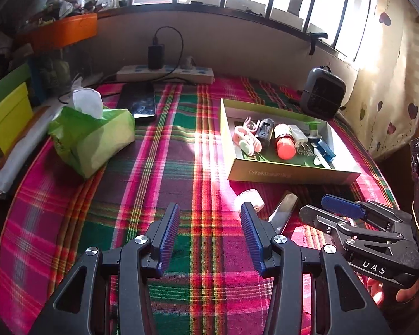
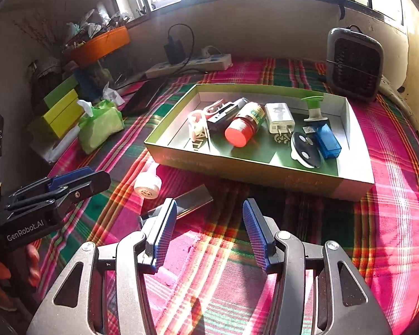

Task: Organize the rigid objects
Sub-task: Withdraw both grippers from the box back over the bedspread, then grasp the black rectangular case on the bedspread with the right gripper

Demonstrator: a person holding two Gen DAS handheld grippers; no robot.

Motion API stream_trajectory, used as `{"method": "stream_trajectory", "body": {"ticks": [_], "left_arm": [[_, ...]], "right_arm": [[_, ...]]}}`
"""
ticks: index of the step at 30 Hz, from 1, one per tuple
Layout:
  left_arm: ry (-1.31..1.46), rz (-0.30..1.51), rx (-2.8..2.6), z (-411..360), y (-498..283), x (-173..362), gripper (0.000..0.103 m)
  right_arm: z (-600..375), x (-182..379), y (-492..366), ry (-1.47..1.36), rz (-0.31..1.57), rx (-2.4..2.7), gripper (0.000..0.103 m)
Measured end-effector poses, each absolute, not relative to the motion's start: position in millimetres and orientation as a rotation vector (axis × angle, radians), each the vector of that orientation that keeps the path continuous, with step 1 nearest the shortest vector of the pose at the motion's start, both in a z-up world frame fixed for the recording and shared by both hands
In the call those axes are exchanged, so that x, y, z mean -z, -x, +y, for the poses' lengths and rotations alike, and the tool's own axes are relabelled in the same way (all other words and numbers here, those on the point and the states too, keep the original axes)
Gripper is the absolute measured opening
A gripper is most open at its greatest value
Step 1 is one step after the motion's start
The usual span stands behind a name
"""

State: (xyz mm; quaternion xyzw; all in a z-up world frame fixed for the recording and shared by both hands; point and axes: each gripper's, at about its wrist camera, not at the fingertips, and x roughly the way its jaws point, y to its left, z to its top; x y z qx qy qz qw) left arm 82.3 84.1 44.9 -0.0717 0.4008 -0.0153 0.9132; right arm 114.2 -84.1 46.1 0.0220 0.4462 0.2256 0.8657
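Note:
A shallow green-sided box (image 2: 265, 171) on the plaid cloth holds a red-capped bottle (image 2: 241, 131), a white charger (image 2: 279, 118), a blue stick (image 2: 326, 139), a black key remote (image 2: 304, 148) and a pink clip (image 2: 198, 125). In front of the box lie a white round cap (image 2: 147, 185) and a flat metal strip (image 2: 187, 199). My right gripper (image 2: 208, 212) is open and empty, its left finger just over the strip's near end. My left gripper (image 1: 209, 215) is open and empty over bare cloth. Beside its right finger are the cap (image 1: 248, 195) and the strip (image 1: 283, 209).
A green tissue pack (image 1: 95, 136), a dark phone (image 1: 138, 102) and a power strip (image 1: 164, 74) lie at the back left. A small grey heater (image 2: 354, 64) stands behind the box. Yellow-green boxes (image 1: 8, 117) and an orange tub (image 1: 64, 32) line the left wall.

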Motion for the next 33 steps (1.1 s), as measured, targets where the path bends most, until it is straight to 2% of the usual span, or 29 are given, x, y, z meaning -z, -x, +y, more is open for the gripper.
{"method": "stream_trajectory", "body": {"ticks": [9,14,33], "left_arm": [[0.134,0.816,0.022,88.9,-71.7,-42.4,0.044],[0.122,0.807,0.017,90.5,-69.5,-42.6,0.044],[0.127,0.817,0.031,94.3,-71.1,-37.8,0.044]], "right_arm": [[-70.9,-37.8,-115.7,-0.055,0.961,-0.435,0.051],[-64.9,-35.8,-115.1,-0.052,0.961,-0.418,0.06],[-44.0,-30.0,-116.6,-0.013,0.962,-0.349,0.067]]}}
